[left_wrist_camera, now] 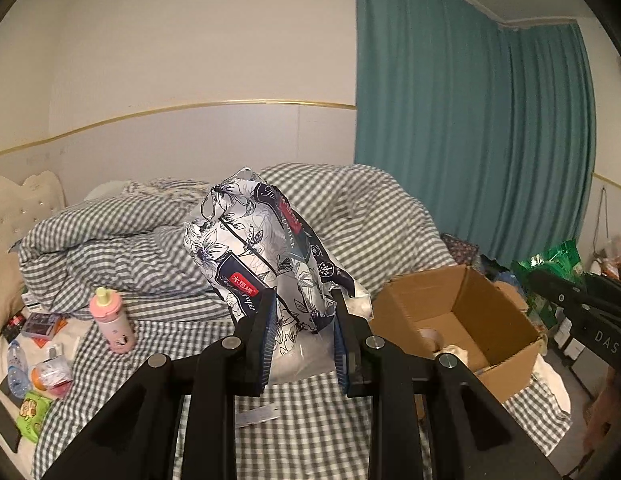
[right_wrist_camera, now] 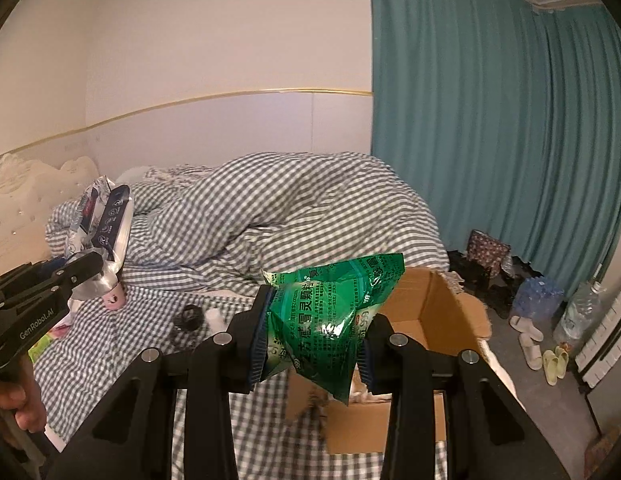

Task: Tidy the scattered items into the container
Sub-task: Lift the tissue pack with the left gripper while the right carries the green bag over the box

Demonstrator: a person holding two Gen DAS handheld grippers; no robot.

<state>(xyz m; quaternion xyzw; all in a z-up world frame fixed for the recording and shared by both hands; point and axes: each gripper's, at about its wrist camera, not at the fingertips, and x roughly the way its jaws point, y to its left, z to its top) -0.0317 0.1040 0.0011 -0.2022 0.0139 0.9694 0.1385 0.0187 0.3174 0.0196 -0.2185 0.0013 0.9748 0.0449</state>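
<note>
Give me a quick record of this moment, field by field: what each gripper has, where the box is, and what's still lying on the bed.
left gripper: shut on floral tissue pack, held up above the bed
right gripper: shut on green sachet bag, held over the box's near edge
container: open cardboard box on checked bedsheet, a few things already inside
still out: pink bottle, water bottle, green snack packet at the bed's left
task state: both items lifted, not yet dropped in
</note>
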